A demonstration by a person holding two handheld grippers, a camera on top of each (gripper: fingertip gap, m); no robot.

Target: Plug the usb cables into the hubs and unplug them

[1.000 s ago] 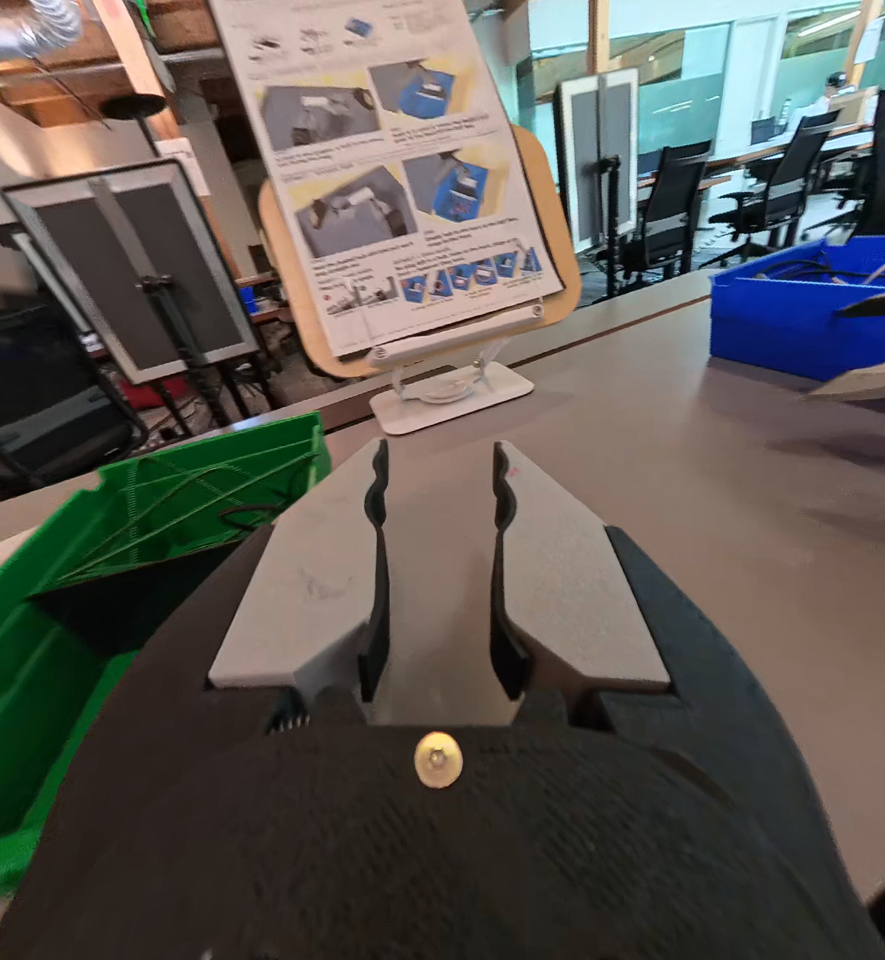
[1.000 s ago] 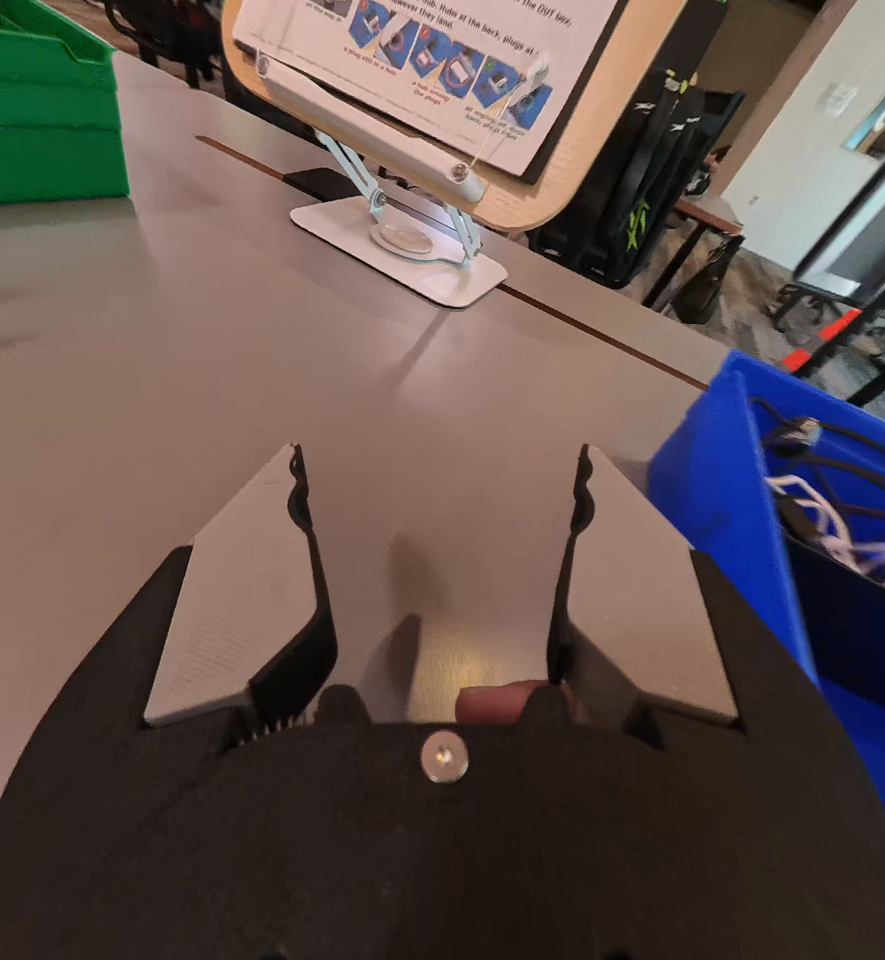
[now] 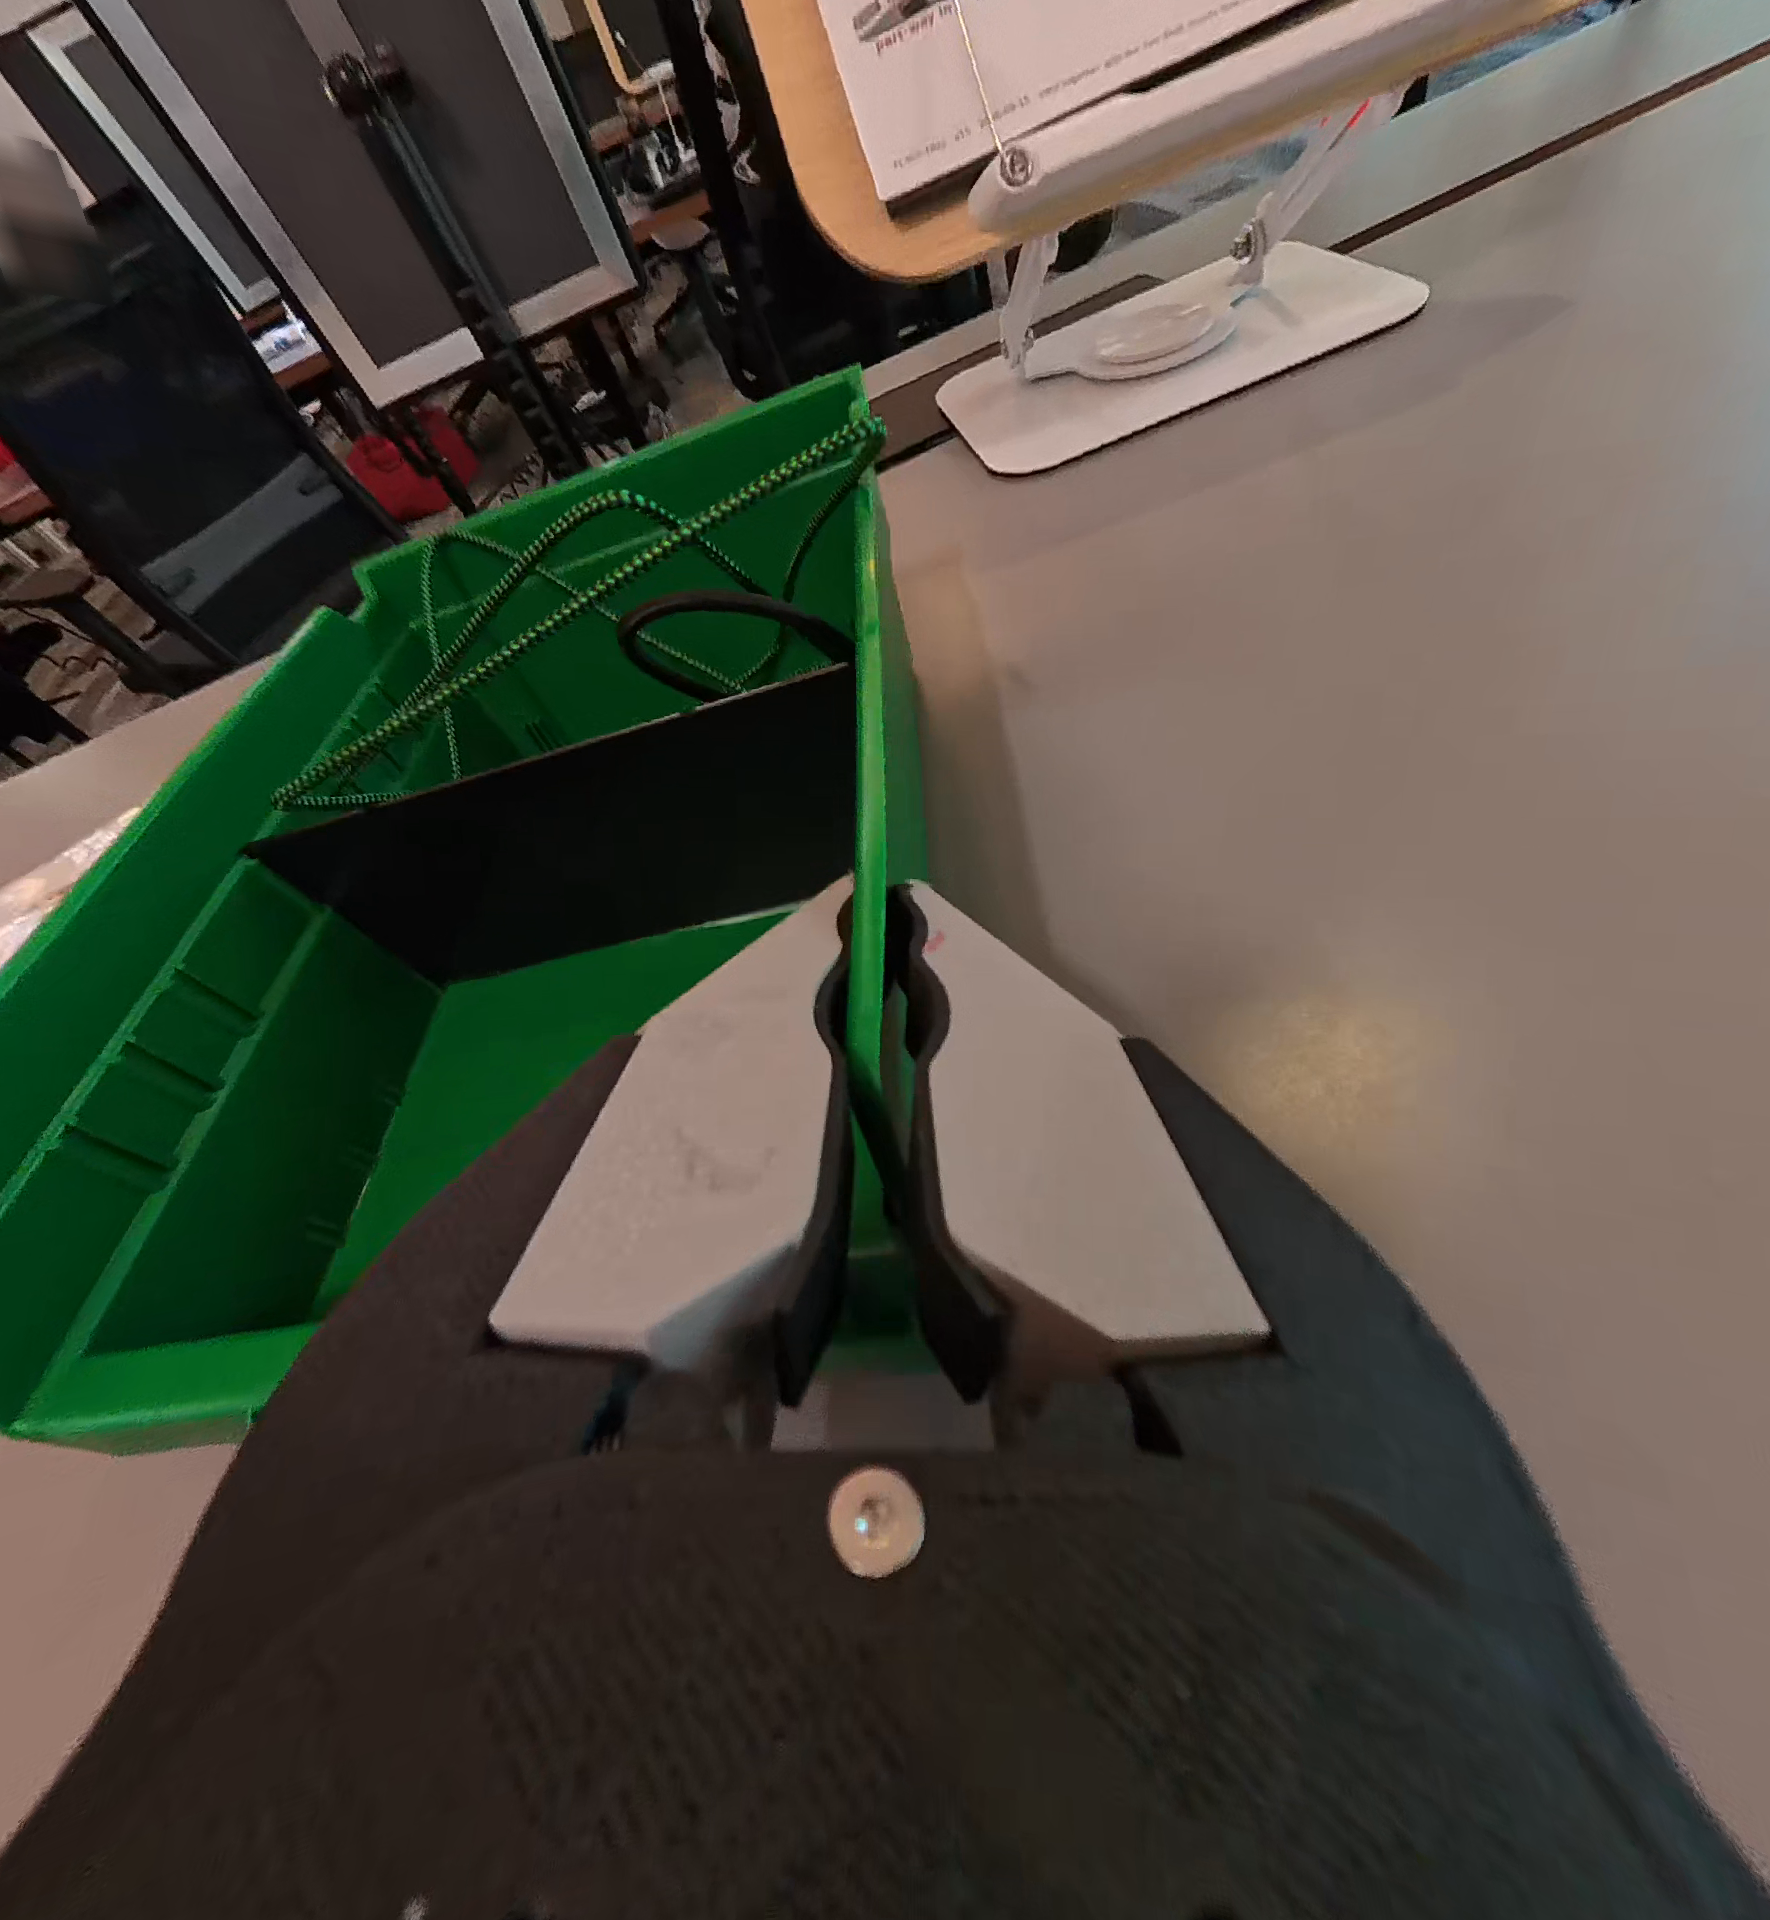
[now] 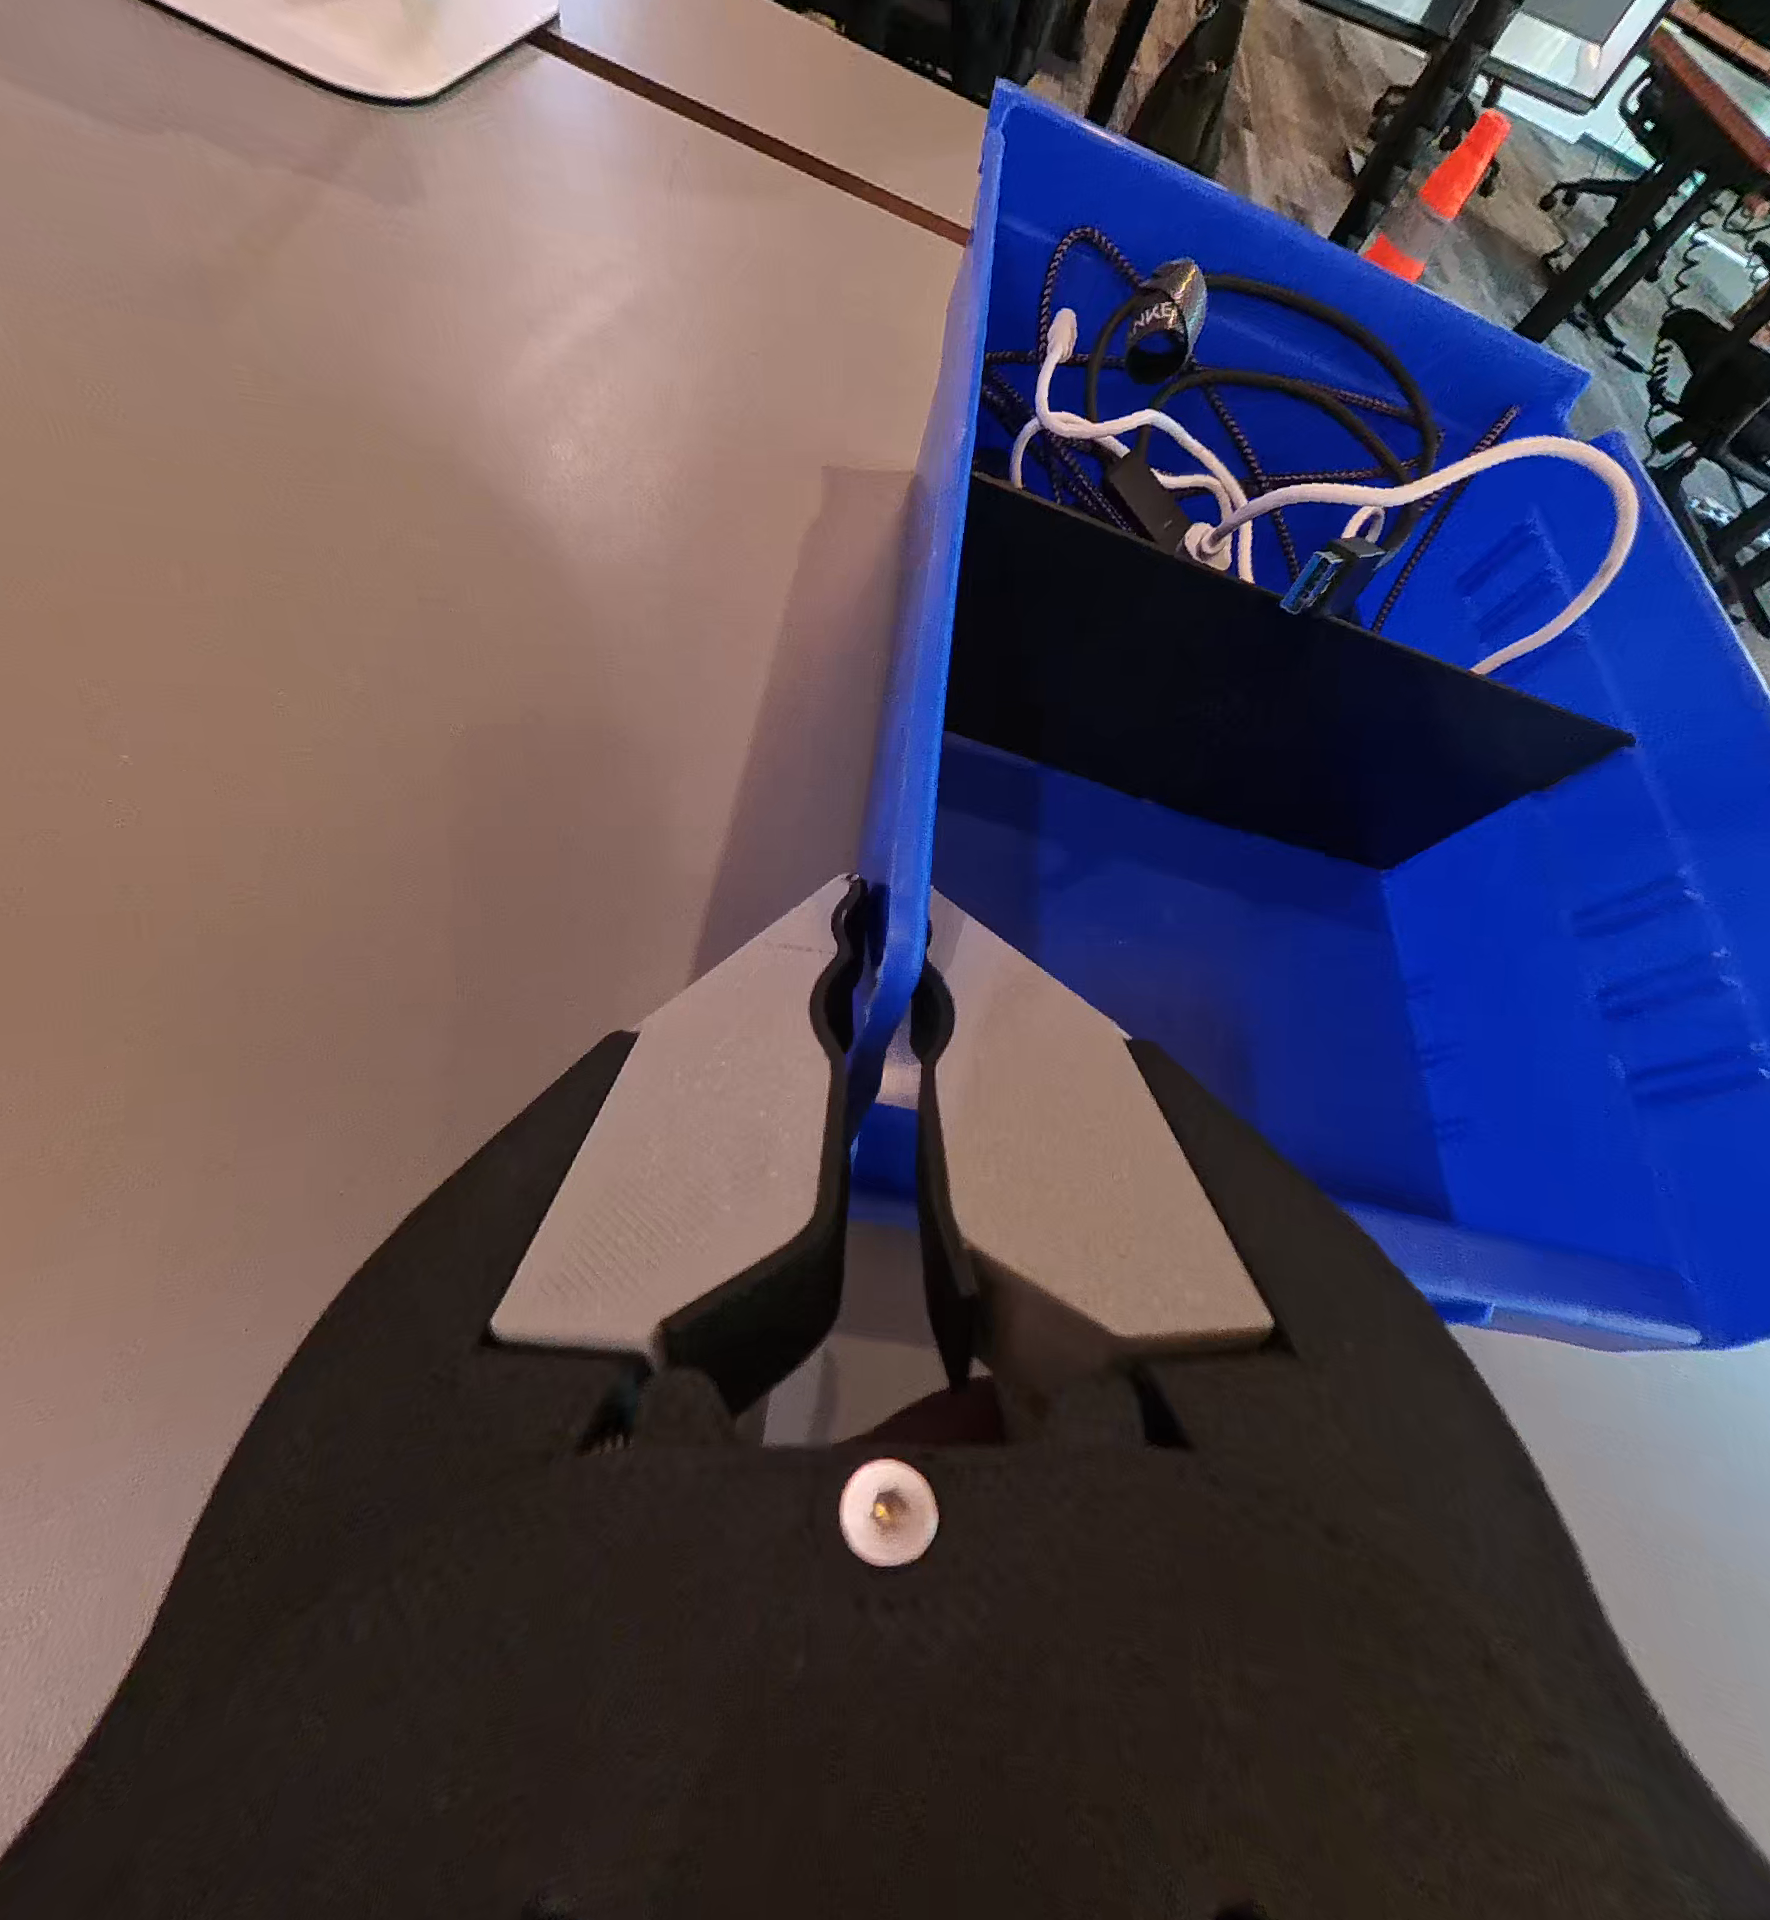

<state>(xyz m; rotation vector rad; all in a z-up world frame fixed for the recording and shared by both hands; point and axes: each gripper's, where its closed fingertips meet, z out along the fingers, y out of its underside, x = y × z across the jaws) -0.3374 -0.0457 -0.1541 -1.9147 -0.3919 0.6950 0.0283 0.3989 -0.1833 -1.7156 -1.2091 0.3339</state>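
My left gripper [image 3: 876, 914] is shut on the right wall of a green bin [image 3: 185, 1122]. A black divider [image 3: 590, 831] crosses the bin; behind it lie a green braided cable [image 3: 590, 592] and a black cable [image 3: 715, 613]. My right gripper [image 4: 886, 914] is shut on the left wall of a blue bin [image 4: 1483, 987]. That bin also has a black divider [image 4: 1255, 707]; behind it lies a tangle of white [image 4: 1546, 468], black [image 4: 1307, 312] and braided cables, one with a blue USB plug [image 4: 1322, 582]. No hub is plainly visible.
Both bins stand on a grey table [image 3: 1432, 727]. A white stand [image 3: 1172, 353] holding a wooden board with an instruction sheet sits at the table's far side, between the bins. Chairs, framed panels and an orange cone [image 4: 1442, 197] stand on the floor beyond the table. The left gripper's tips are roughly 60 cm from the right gripper's.
Both grippers were open and empty over the table. The left has moved left and closed on the green bin's wall; the right has moved right and closed on the blue bin's wall.
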